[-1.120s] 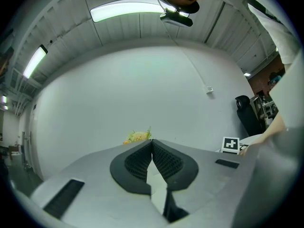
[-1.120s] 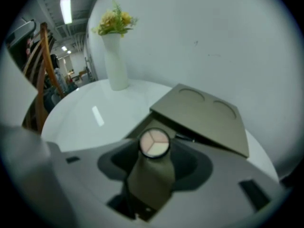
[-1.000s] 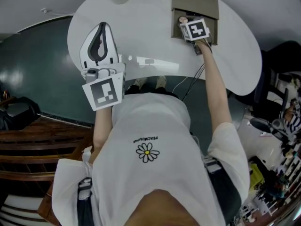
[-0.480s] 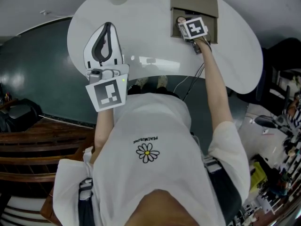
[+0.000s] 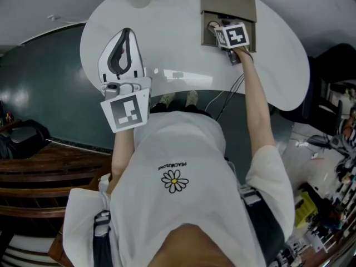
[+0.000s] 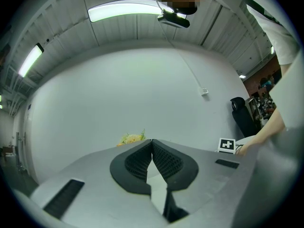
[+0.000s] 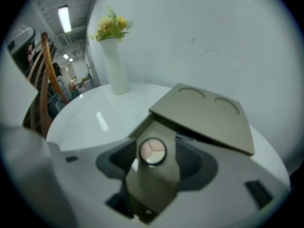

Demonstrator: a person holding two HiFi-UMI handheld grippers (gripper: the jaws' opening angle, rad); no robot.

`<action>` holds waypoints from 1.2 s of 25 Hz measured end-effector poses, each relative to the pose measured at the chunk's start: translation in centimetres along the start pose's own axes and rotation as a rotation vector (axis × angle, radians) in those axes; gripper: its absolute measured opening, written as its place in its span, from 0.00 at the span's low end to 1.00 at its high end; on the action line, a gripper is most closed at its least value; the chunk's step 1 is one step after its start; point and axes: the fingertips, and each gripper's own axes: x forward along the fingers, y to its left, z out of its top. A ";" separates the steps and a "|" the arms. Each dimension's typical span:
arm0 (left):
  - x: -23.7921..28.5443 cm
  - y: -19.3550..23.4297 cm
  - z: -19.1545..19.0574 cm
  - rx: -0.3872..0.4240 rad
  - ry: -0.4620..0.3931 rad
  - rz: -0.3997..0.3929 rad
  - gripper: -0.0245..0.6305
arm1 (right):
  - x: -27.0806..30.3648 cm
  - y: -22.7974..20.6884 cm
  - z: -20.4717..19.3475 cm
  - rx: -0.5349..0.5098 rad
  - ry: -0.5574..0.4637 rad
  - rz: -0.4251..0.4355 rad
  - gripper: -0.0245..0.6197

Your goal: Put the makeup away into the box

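Round makeup compact [image 7: 152,151] in open box [image 7: 204,112]

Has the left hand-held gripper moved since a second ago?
No. The left hand-held gripper still hangs over the left part of the white table, by its near edge, jaws together with nothing between them.

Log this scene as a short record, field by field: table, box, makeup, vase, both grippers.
table: white, round
box: olive, lid open
compact: round, three shades, lying in the box
vase: white, holds flowers
left gripper: jaws together, empty
right gripper: over the box, jaws just opening, apart with the compact between them, not pressing it
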 end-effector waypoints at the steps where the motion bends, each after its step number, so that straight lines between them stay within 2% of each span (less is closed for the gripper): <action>1: 0.0 -0.1 0.1 -0.003 -0.004 -0.003 0.07 | -0.9 -0.1 1.0 0.009 -0.033 -0.006 0.44; 9: 1.0 -2.3 1.6 -0.020 -0.053 -0.077 0.07 | -14.1 1.1 10.2 0.018 -0.440 -0.094 0.41; 10: 1.2 -2.6 1.8 -0.024 -0.058 -0.086 0.07 | -16.2 1.4 11.1 0.018 -0.507 -0.128 0.34; 12: 1.4 -3.1 2.2 -0.033 -0.071 -0.102 0.07 | -20.7 1.9 12.4 0.028 -0.648 -0.211 0.11; 15: 1.8 -3.9 2.8 -0.042 -0.096 -0.129 0.07 | -25.8 3.4 12.9 0.029 -0.794 -0.282 0.10; 19: 2.1 -4.7 3.2 -0.043 -0.109 -0.161 0.07 | -29.1 5.5 11.4 0.011 -0.857 -0.374 0.09; 22: 2.3 -5.1 3.6 -0.041 -0.120 -0.181 0.07 | -29.9 7.0 9.4 0.037 -0.880 -0.424 0.09; 26: 2.3 -5.5 3.8 -0.037 -0.126 -0.196 0.07 | -28.8 8.8 6.8 0.121 -0.859 -0.392 0.09; 30: 2.1 -5.8 4.0 -0.025 -0.132 -0.207 0.07 | -27.6 9.2 4.7 0.278 -0.855 -0.314 0.08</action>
